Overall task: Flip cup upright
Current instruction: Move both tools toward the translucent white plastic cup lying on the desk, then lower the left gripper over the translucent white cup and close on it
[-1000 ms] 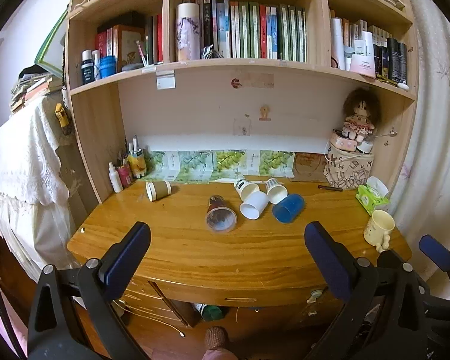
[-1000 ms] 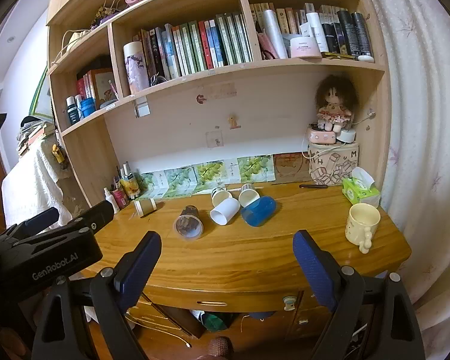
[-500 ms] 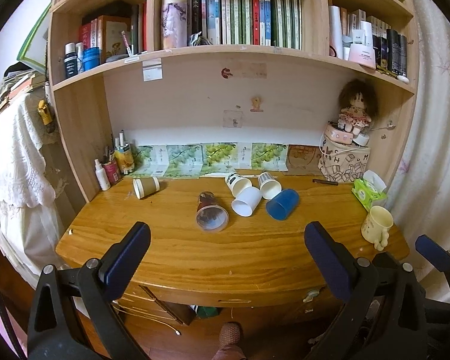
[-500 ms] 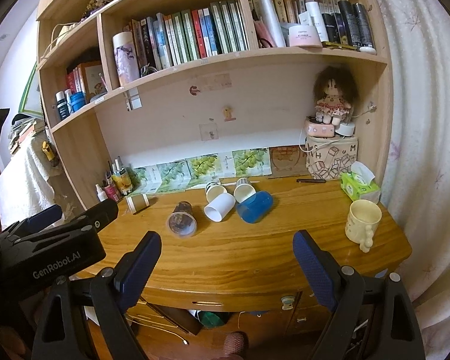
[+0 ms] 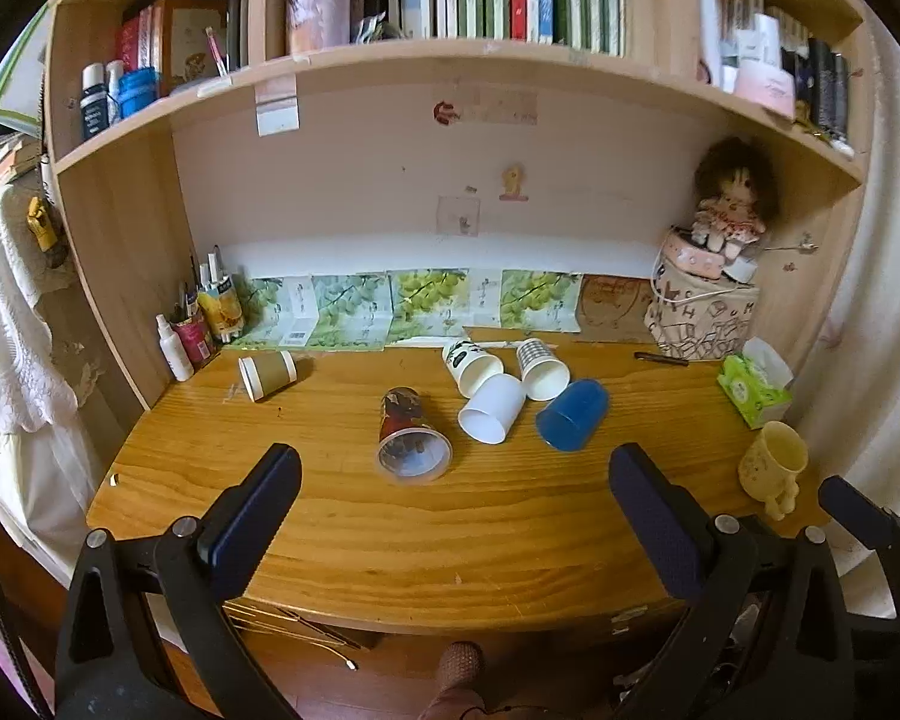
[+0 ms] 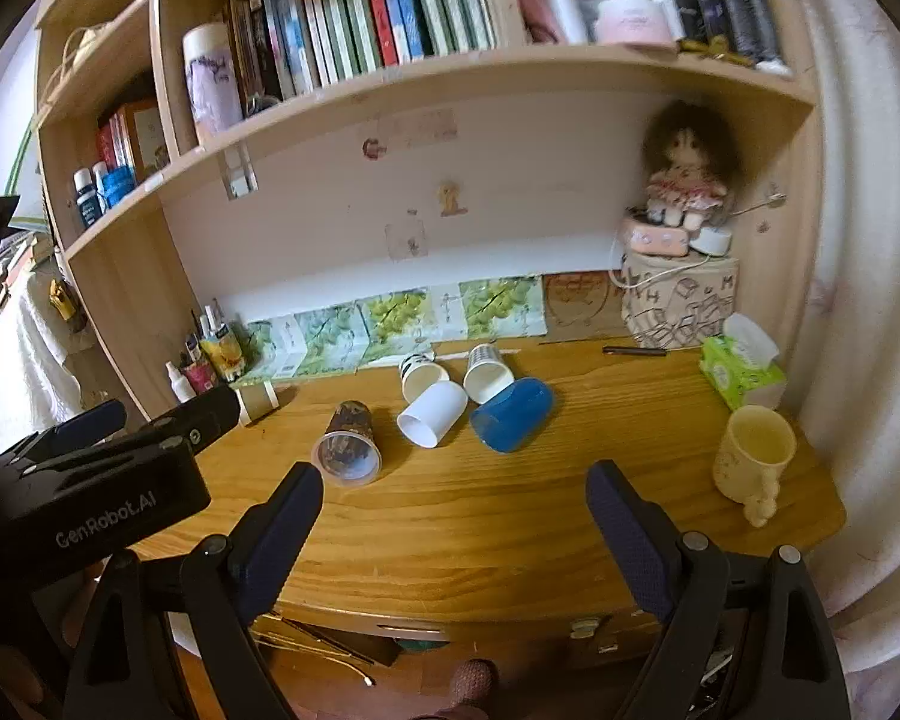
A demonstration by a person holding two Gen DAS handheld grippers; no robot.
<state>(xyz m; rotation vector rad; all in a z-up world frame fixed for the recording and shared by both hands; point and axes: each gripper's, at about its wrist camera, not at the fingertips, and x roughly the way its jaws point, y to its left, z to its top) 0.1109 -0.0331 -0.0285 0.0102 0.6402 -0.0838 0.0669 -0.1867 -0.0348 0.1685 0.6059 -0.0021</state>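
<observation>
Several cups lie on their sides on the wooden desk [image 5: 450, 516]: a clear cup with a dark print [image 5: 410, 433] [image 6: 347, 442], a white cup [image 5: 491, 407] [image 6: 434, 414], a blue cup [image 5: 572, 414] [image 6: 511, 414], two patterned paper cups [image 5: 471, 359] [image 5: 542, 361] behind them, and a brown paper cup [image 5: 267, 366] at the left. My left gripper [image 5: 453, 501] is open and empty, over the desk's front edge, short of the cups. My right gripper [image 6: 455, 513] is open and empty, also at the front edge.
A yellow mug [image 5: 774, 468] [image 6: 753, 456] stands upright at the desk's right end, near a green tissue pack [image 5: 753, 390]. Bottles and pens [image 5: 198, 324] stand at the back left, a patterned box with a doll [image 5: 702, 312] at the back right. Bookshelves hang overhead.
Both grippers have moved forward toward the desk, so the cups appear larger and nearer. Both stay open. No cup has moved.
</observation>
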